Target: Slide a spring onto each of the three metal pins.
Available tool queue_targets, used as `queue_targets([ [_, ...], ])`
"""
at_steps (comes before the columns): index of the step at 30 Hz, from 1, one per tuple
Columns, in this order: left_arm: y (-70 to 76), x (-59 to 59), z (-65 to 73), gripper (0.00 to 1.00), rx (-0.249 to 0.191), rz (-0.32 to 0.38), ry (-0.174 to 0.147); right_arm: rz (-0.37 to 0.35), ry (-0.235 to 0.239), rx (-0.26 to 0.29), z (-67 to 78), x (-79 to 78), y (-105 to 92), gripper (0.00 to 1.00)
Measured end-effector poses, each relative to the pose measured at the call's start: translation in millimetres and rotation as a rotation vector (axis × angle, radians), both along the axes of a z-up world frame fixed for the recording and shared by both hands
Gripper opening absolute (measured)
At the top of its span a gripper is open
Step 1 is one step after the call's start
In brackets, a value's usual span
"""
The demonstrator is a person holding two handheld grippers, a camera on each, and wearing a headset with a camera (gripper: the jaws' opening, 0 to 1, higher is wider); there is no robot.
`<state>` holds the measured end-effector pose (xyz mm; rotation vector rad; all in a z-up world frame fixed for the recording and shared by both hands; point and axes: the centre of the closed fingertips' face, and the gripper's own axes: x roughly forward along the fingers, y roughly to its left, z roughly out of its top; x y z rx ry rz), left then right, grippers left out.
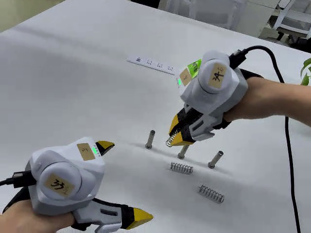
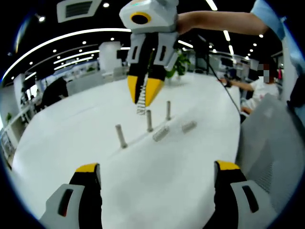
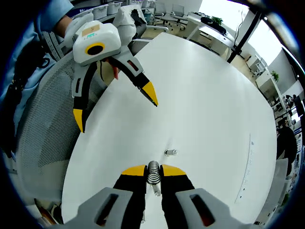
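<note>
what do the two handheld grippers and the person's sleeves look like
The left gripper and right gripper match: rounded white housings, black jaws with yellow tips, and tan stickers with handwritten numbers. A black cable trails from the right one, and another from the left. The person wears a light blue sleeve.

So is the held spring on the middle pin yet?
Not yet: the spring, gripped by the right tool, hangs with its lower end beside the middle pin's top, not around it.
</note>
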<state>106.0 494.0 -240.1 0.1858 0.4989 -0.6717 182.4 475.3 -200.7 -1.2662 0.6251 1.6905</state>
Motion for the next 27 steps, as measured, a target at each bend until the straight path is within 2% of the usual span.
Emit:
queue_targets([
  [6,2.4,1.4,1.5,1.0,-0.003,-0.001,-0.003,0.046,-0.017,-0.029,1.0,10.3,18.4,0.12],
  [9,4.5,2.5,1.3,1.0,-0.006,0.0,-0.001,0.074,-0.033,-0.061,-1.3,15.1,22.2,0.12],
  [16,8.5,2.3,-3.9,1.0,0.01,-0.001,0.015,0.109,-0.043,-0.097,-9.8,26.5,33.8,0.12],
  [20,12.2,4.6,-3.7,1.0,0.011,0.01,0.016,0.125,-0.048,-0.131,-14.9,26.8,33.6,0.12],
  [27,15.2,4.0,-4.3,1.0,0.008,0.024,0.02,0.134,-0.038,-0.151,-19.2,23.4,29.0,0.12],
])
